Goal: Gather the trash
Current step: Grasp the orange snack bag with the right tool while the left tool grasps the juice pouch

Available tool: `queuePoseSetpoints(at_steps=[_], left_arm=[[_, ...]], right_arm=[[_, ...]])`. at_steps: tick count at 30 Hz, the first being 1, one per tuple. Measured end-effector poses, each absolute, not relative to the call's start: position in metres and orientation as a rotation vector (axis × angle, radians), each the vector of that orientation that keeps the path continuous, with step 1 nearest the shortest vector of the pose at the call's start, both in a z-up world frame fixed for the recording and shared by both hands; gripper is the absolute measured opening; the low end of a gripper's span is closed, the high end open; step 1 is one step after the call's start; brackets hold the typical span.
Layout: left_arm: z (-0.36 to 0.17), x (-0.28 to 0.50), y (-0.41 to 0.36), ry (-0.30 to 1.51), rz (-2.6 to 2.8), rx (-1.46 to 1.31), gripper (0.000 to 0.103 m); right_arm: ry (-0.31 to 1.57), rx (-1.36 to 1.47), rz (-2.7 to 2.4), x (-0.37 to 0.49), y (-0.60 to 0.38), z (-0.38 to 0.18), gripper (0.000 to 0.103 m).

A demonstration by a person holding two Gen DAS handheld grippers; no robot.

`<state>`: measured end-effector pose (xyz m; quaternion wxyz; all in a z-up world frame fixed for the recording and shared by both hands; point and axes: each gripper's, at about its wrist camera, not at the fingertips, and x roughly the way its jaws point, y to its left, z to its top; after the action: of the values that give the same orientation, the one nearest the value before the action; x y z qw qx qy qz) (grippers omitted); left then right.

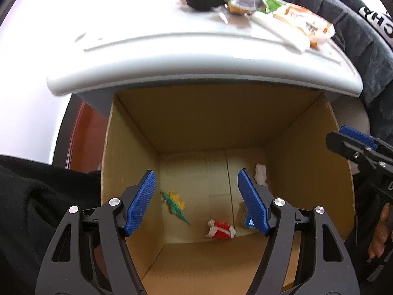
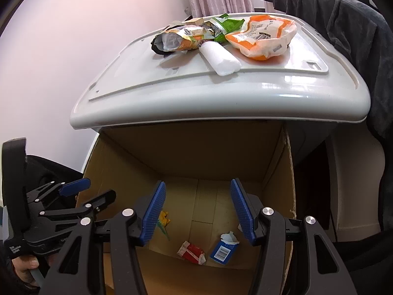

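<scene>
Hovering over the open cardboard box [image 2: 191,152], I am holding my left fingers [image 1: 196,201] and my right fingers [image 2: 196,211] apart, with nothing between either pair.

Down on the box floor some trash is already lying: a red wrapper [image 2: 191,252], a blue carton [image 2: 224,250], a green and yellow scrap [image 1: 175,204] and a small white wad [image 1: 260,174] by the far corner. That part I am judging done.

Beyond the box rim, more is waiting on the white worktop [image 2: 270,93]: an orange bag [image 2: 262,36], a white roll [image 2: 219,59], a torn foil packet [image 2: 181,39] and a green wrapper [image 2: 224,25]. So I am reckoning the job is roughly half finished.

The worktop's rounded front edge is overhanging the box's far wall, so I am expecting to lift clear of it before reaching forward. Dark cloth [image 2: 343,19] is crowding the right side; the left half of the worktop is lying open.
</scene>
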<state>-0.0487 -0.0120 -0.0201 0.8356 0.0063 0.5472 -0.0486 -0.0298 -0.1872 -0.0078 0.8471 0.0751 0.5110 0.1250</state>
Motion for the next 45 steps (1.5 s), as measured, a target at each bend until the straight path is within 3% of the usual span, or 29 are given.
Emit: queuePoseSetpoints(at_steps=[2,6,11,17,26,36,39,41,44,45], left_arm=[[-0.011,-0.047,-0.012,1.119,-0.108,0.023,0.068],[0.02,-0.042,-0.017,0.999,-0.113,0.077,0.078],[0.053,-0.021,-0.019,0.886,-0.14,0.109,0.088],[0.086,0.014,-0.019,0.774,-0.115,0.115,0.09],[0.094,0.048,-0.019,0.708,-0.086,0.086,0.09],[0.066,0.061,-0.013,0.786,-0.08,0.036,0.09],[0.062,0.062,-0.013,0.802,-0.082,0.026,0.091],[0.061,0.063,-0.013,0.808,-0.084,0.023,0.09],[0.057,0.064,-0.014,0.817,-0.09,0.016,0.09],[0.057,0.064,-0.014,0.82,-0.096,0.012,0.09]], right_arm=[[1.067,0.145,0.259,-0.025,-0.188,-0.003,0.056],[1.019,0.108,0.246,-0.007,-0.196,0.016,0.06],[0.922,0.067,0.191,0.027,-0.219,0.051,0.07],[0.846,0.038,0.094,0.075,-0.251,0.075,0.075],[0.897,0.152,0.04,0.137,-0.273,0.053,0.075],[1.0,0.175,0.021,0.181,-0.268,0.013,0.074],[1.038,0.173,0.056,0.186,-0.261,0.005,0.055],[1.046,0.172,0.07,0.185,-0.258,0.004,0.03],[1.043,0.172,0.094,0.182,-0.254,0.005,0.014],[1.036,0.165,0.096,0.18,-0.253,0.008,0.013]])
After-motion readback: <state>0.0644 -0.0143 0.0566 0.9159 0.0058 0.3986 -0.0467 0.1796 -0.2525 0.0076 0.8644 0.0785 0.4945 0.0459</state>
